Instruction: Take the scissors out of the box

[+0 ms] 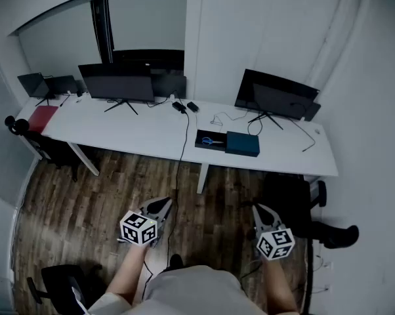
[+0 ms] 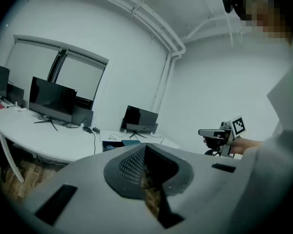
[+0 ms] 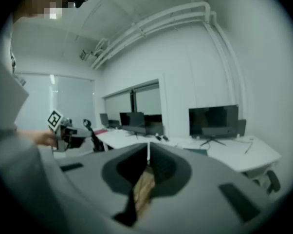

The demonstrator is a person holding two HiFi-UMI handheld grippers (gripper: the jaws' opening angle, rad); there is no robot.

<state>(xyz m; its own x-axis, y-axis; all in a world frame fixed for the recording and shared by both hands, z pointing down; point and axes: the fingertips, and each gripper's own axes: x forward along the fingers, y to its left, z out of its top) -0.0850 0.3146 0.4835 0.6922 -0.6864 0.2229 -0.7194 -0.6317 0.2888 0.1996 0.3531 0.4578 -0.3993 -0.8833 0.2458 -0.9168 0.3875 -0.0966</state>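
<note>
At the far left of the long white desk, a flat red folder lies well clear of the work area. A wide black monitor stands behind it to the right. A black cable runs over the front edge of the desk and hangs to the wood-patterned floor.

The left gripper is held low in front of the person, well apart from the desk and only slightly nose-down. Its jaws are brought fully together with nothing between them; this is judged a carrying posture for the approach.

The shallow black open box sits near the front edge of the desk, right of the cable. The blue-handled scissors lie flat inside it, untouched. A dark teal rectangular case, possibly the box's lid, rests touching the box on its right, so the opening is left free from above.

The right gripper is carried level with the left and equally far from the desk. Its jaws are likewise fully closed and empty. Opening is judged necessary before the scissors can be gripped.
</note>
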